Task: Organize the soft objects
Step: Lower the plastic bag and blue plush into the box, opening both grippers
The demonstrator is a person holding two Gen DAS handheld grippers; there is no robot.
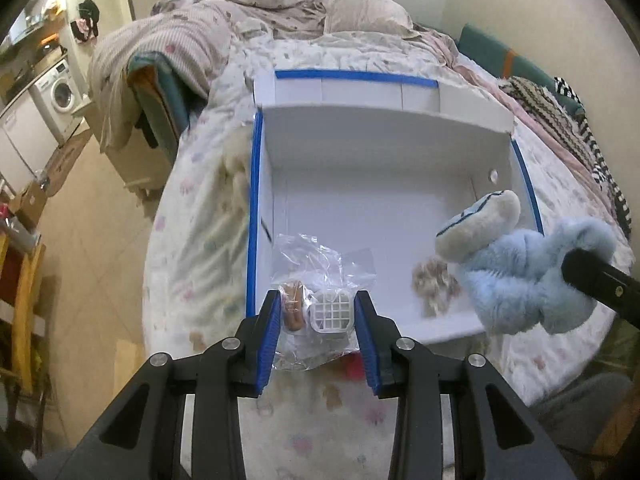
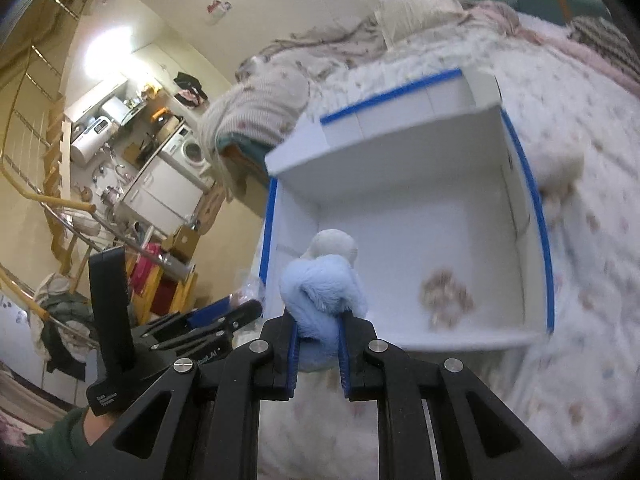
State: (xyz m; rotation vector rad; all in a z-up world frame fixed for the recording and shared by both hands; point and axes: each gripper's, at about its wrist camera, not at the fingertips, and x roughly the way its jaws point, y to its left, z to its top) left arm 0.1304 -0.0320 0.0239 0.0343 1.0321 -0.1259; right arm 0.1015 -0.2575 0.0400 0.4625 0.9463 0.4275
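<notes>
Two grippers hover over the near edge of the bed, each with something in its grasp. The left gripper has its blue pads pressed against a clear plastic bag, which holds a small white gridded piece and a brown item I can't make out; the bag hangs just over the near left corner of the box. The right gripper is clamped on a fluffy light-blue plush toy, whose pale cream end sticks up toward the box interior, and in the left view that toy sits at the box's near right corner. Just beyond them lies the white box, open on top, its side rims edged in blue tape, resting on the pastel-print bedspread. Inside it, on the floor near the right front, lies a small mottled beige fuzzy object, blurred. Past the box the bed is piled with a rumpled striped quilt and a pillow. Far off to the left a washing machine stands against the wall.
</notes>
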